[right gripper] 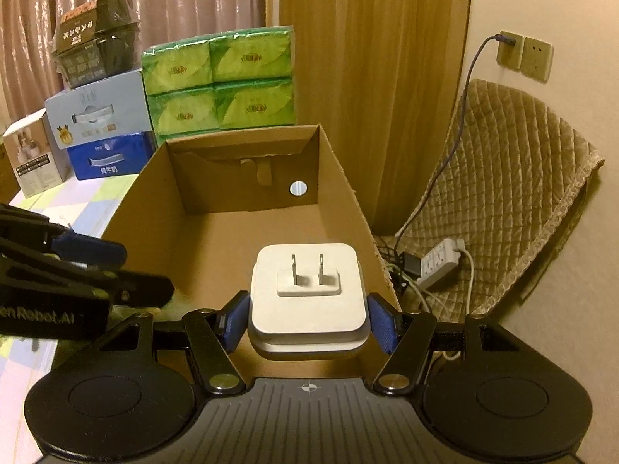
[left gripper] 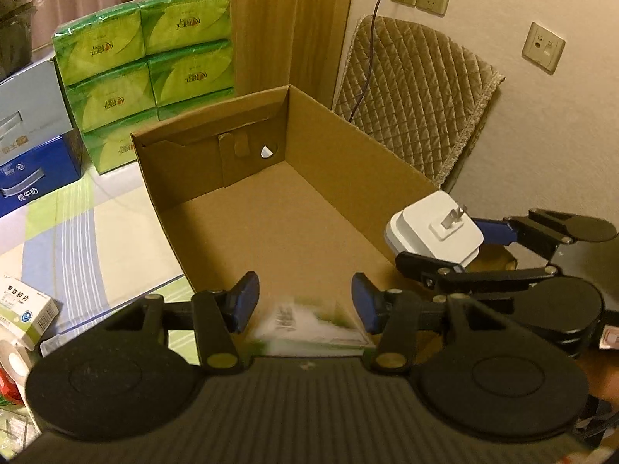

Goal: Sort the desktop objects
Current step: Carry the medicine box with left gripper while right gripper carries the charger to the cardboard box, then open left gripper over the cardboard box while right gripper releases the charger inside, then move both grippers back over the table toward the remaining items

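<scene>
- The white plug adapter (right gripper: 307,297), prongs facing the cardboard box's far wall, is pinched on both sides between the blue pads of the right gripper (right gripper: 307,319), above the near end of the open cardboard box (right gripper: 340,166).
- The left gripper (left gripper: 305,301) stands spread over the same box; a blurred green-and-white packet (left gripper: 309,328) shows below, clear of both pads.
- Beyond the box stand stacked green tissue packs (left gripper: 147,77) and blue milk cartons (left gripper: 38,170).
- A small medicine box (left gripper: 25,315) lies on the table (left gripper: 96,232), left of the box.
</scene>
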Demonstrator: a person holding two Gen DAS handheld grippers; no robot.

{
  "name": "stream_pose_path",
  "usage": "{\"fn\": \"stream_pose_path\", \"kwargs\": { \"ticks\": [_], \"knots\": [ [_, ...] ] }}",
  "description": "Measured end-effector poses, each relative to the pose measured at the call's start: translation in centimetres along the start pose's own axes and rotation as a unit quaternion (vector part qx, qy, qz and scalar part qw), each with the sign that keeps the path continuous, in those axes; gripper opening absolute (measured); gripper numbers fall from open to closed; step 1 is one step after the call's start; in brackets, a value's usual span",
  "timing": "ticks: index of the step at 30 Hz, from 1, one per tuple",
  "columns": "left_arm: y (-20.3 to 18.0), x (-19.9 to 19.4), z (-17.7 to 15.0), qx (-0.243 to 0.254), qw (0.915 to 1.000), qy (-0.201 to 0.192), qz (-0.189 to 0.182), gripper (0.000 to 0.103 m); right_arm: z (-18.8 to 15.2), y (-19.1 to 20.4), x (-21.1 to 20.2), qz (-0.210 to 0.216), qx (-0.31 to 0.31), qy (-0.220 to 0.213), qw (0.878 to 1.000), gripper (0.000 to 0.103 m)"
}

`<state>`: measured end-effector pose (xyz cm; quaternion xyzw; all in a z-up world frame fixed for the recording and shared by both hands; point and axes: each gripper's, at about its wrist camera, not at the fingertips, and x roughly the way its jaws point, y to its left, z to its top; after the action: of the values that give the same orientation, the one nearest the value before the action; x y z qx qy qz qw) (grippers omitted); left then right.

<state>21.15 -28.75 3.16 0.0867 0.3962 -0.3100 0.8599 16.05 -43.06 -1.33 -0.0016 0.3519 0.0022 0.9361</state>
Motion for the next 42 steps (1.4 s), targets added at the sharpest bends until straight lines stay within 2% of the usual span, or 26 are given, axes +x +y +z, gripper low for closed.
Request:
{"fn": "stream_pose_path", "kwargs": {
  "ticks": [13, 21, 24, 29, 31, 38, 42],
  "knots": [
    [1.4, -4.3, -0.4, -0.006, 0.9989, -0.038, 0.027, 0.048, 0.3, 0.9, 0.3, 0.022, 0.004, 0.007, 1.0, 0.062],
    [3.0, -6.0, -1.8, -0.024, 0.9982, -0.042, 0.036, 0.05, 0.2, 1.5, 1.0, 0.035, 0.005, 0.018, 0.999, 0.062],
    [3.3, -6.2, -2.4, -0.028, 0.998, -0.041, 0.038, 0.055, 0.4, 1.8, 1.2, 0.047, 0.006, 0.018, 0.999, 0.064],
    [4.1, -6.8, -3.6, -0.037, 0.9975, -0.042, 0.043, 0.057, 0.6, 2.0, 0.5, 0.045, 0.017, 0.005, 0.999, 0.07],
    [4.5, -7.2, -4.1, -0.043, 0.9971, -0.042, 0.046, 0.061, 0.6, 2.2, 0.0, 0.045, 0.019, 0.002, 0.999, 0.071],
    [5.7, -9.1, -6.4, -0.064, 0.9954, -0.041, 0.059, 0.068, 0.2, 3.5, -2.8, 0.05, 0.024, -0.01, 0.998, 0.079],
    [6.3, -10.5, -7.7, -0.07, 0.9943, -0.041, 0.069, 0.077, 0.1, 4.9, -4.7, 0.056, 0.023, -0.018, 0.998, 0.085]
  ]
}}
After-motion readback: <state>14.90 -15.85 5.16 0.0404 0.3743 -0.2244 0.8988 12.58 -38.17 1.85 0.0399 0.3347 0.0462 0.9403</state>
